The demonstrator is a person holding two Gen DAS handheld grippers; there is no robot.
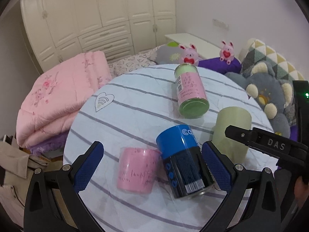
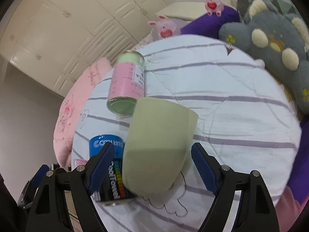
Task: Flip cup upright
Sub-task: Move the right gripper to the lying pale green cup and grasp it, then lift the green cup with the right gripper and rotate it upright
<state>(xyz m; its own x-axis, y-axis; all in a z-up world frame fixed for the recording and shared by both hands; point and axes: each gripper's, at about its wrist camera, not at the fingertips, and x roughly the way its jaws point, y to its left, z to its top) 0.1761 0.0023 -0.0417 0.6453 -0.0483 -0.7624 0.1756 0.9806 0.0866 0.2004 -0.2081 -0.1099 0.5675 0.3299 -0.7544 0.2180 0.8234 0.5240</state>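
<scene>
A pale green cup (image 2: 160, 147) stands upside down on the round striped table (image 2: 241, 116), its closed base on top. My right gripper (image 2: 154, 168) is open with its blue pads on either side of the cup, not touching it. In the left wrist view the same cup (image 1: 231, 129) stands at the right with the right gripper's black finger (image 1: 256, 139) in front of it. A pink cup (image 1: 137, 171) stands upside down between the open fingers of my left gripper (image 1: 154, 170).
A blue and black can (image 1: 181, 160) lies on its side next to the pink cup. A pink and green can (image 1: 190, 90) lies on its side farther back. Plush toys and pillows (image 1: 270, 89) border the table at right; a pink quilt (image 1: 63, 96) at left.
</scene>
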